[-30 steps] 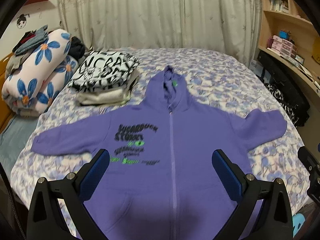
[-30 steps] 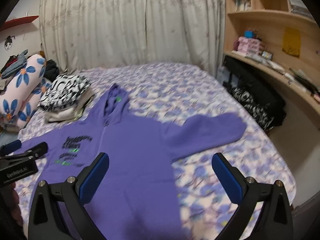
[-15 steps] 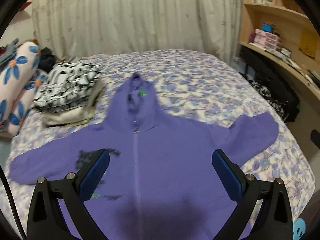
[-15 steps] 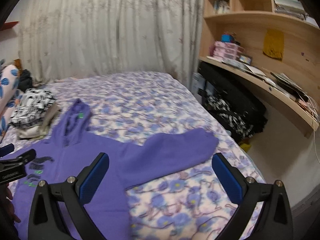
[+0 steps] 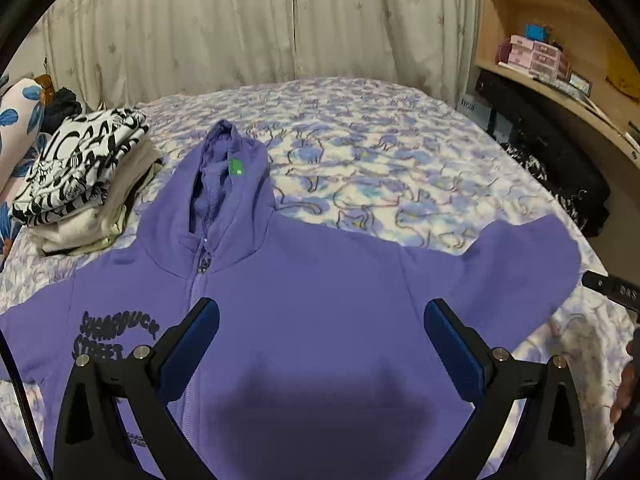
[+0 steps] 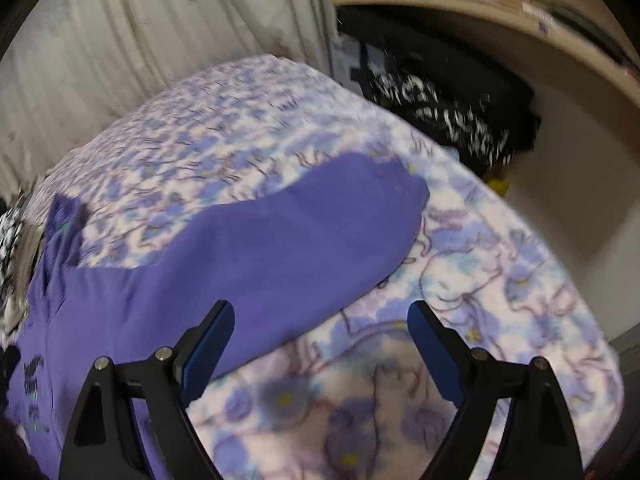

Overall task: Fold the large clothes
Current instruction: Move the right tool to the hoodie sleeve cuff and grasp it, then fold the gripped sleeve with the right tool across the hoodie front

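A purple zip hoodie (image 5: 312, 304) lies face up and spread flat on the floral bedspread (image 5: 360, 160), hood toward the curtain, dark lettering on its left chest. My left gripper (image 5: 322, 340) hovers open over the hoodie's chest, nothing between its blue pads. In the right wrist view the hoodie's right sleeve (image 6: 304, 236) stretches toward the bed's right edge. My right gripper (image 6: 322, 340) hangs over the sleeve's lower edge and the bedspread (image 6: 480, 280); its jaws are closing, wide apart, with nothing pinched. A tip of the right gripper (image 5: 608, 286) shows beyond the sleeve cuff.
A stack of folded clothes (image 5: 80, 176) with a black-and-white top sits at the left of the bed beside a flowered bolster (image 5: 16, 128). Wooden shelves (image 5: 560, 64) and dark bags (image 6: 448, 108) stand along the right. Curtains (image 5: 260, 24) hang behind.
Both grippers dropped lower and shifted right. The left now sits over the hoodie's chest; the right swung down onto the right sleeve, rolled, and its jaws narrowed slightly.
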`<state>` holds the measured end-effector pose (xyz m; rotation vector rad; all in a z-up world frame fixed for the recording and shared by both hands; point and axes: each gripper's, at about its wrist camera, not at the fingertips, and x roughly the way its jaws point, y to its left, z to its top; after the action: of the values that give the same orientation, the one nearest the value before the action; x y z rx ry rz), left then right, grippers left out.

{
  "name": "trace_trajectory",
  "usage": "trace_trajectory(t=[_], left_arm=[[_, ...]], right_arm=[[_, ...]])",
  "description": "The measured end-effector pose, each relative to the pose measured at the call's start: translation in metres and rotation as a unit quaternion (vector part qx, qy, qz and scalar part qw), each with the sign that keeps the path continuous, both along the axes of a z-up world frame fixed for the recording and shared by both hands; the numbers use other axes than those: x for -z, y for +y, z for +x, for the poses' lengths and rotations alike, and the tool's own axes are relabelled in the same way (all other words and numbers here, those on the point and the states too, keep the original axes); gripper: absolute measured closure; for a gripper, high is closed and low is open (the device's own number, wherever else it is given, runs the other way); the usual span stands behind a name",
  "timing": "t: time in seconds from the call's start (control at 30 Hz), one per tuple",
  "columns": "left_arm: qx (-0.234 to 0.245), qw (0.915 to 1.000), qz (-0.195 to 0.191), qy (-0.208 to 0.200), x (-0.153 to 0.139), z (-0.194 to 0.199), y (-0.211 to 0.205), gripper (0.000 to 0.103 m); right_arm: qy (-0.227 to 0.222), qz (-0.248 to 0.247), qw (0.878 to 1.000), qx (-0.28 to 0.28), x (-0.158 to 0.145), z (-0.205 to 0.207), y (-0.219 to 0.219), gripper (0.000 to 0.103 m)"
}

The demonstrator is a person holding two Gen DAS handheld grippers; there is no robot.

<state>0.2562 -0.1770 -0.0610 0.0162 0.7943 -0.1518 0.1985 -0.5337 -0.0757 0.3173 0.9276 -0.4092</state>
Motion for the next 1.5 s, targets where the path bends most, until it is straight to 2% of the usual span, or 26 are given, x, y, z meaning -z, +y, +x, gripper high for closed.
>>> trace_trajectory(t=[0.2,0.23,0.27,0.3,0.33,0.37,0.4,0.43,0.5,0.53,0.57,0.63,0.73,0.83,0.9,0.93,0.97,1.03,1.13,1.23,1.5], left_arm=[[-0.016,0.9998,0.007,-0.002,0.015,0.013,0.003,0.002],[-0.019,0.9998,0.009,-0.003,0.016,0.014,0.005,0.002],[-0.020,0.9997,0.009,-0.002,0.017,0.016,0.006,0.002],[-0.022,0.9997,0.011,0.001,0.019,0.018,0.007,0.002],[-0.023,0.9997,0.010,0.003,0.019,0.019,0.008,0.002],[-0.024,0.9997,0.007,0.006,0.020,0.020,0.010,0.002],[-0.025,0.9996,0.004,0.010,0.020,0.021,0.013,0.002],[-0.025,0.9996,0.003,0.013,0.020,0.021,0.015,0.002],[-0.029,0.9994,0.006,0.015,0.019,0.020,0.019,0.009],[-0.031,0.9993,0.010,0.015,0.018,0.019,0.022,0.021],[-0.033,0.9991,0.017,0.018,0.017,0.019,0.024,0.025],[-0.037,0.9987,0.019,0.029,0.015,0.018,0.032,0.025],[-0.048,0.9981,0.010,0.038,0.009,0.013,0.050,0.025],[-0.062,0.9971,0.009,0.044,0.007,0.003,0.075,0.025],[-0.075,0.9959,0.005,0.051,0.008,-0.002,0.093,0.025],[-0.076,0.9955,-0.003,0.056,0.009,-0.004,0.102,0.025],[-0.075,0.9951,-0.011,0.063,0.012,-0.006,0.110,0.025],[-0.069,0.9935,-0.034,0.083,0.018,-0.009,0.129,0.025],[-0.052,0.9921,-0.057,0.099,0.027,-0.014,0.146,0.025],[-0.037,0.9918,-0.069,0.101,0.032,-0.018,0.149,0.025],[0.036,0.9930,-0.064,0.092,0.027,-0.027,0.100,0.025]], right_arm=[[0.037,0.070,0.995,0.062,0.049,0.035,-0.042,0.026],[0.047,0.079,0.994,0.067,0.058,0.038,-0.045,0.033],[0.055,0.083,0.993,0.069,0.065,0.041,-0.045,0.048],[0.061,0.085,0.992,0.068,0.072,0.043,-0.044,0.054],[0.055,0.082,0.993,0.066,0.073,0.044,-0.042,0.062],[0.047,0.075,0.994,0.063,0.069,0.043,-0.039,0.078],[0.041,0.073,0.995,0.059,0.066,0.043,-0.036,0.088],[0.021,0.064,0.996,0.054,0.054,0.039,-0.029,0.092],[-0.031,0.029,0.999,0.028,0.023,0.031,-0.009,0.092],[-0.056,0.014,0.998,0.008,0.006,0.027,0.006,0.092],[-0.075,0.003,0.997,-0.015,-0.010,0.023,0.023,0.092],[-0.107,-0.010,0.992,-0.070,-0.040,0.017,0.062,0.093],[-0.141,-0.038,0.974,-0.171,-0.076,0.005,0.135,0.093],[-0.132,-0.062,0.951,-0.271,-0.086,-0.006,0.215,0.093],[-0.100,-0.076,0.938,-0.324,-0.071,-0.013,0.261,0.088],[-0.086,-0.081,0.933,-0.339,-0.061,-0.016,0.275,0.077],[-0.069,-0.085,0.930,-0.352,-0.049,-0.020,0.289,0.060],[-0.038,-0.087,0.926,-0.365,-0.025,-0.030,0.306,0.044],[-0.007,-0.046,0.930,-0.365,-0.005,-0.040,0.306,0.044],[0.003,0.007,0.939,-0.345,0.004,-0.055,0.291,0.044],[-0.007,0.044,0.961,-0.272,-0.001,-0.076,0.240,0.044]])
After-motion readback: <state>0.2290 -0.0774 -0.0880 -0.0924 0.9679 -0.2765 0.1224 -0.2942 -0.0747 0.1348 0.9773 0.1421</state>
